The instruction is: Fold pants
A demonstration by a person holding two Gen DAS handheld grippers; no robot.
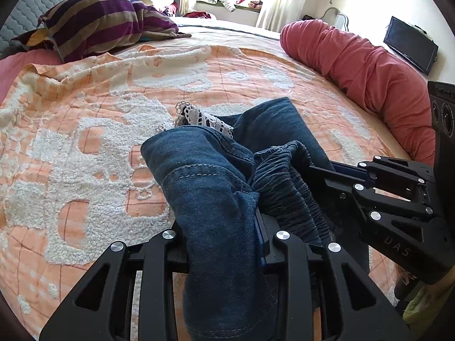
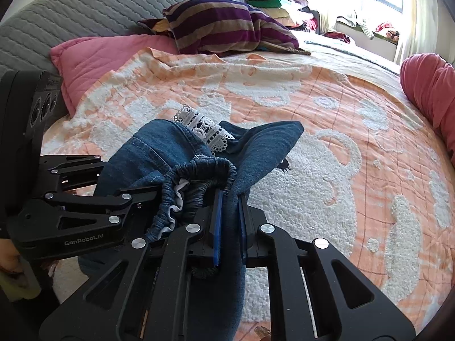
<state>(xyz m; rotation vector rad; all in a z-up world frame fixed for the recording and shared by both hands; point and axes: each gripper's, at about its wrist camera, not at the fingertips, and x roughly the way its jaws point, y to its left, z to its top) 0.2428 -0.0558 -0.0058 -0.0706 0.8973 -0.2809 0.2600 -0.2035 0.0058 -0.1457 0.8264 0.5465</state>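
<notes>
Over bedspread — both hand-held grippers, left & right, pinched on pants.

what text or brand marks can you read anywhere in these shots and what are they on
"GenRobot.AI": white lettering on the side of the left claw body, in the right wrist view.
"DAS": faint raised letters on the side of the right claw body, in the left wrist view; possibly part of a longer word.
Small print on top of each claw's camera block: too blurred to read.
</notes>
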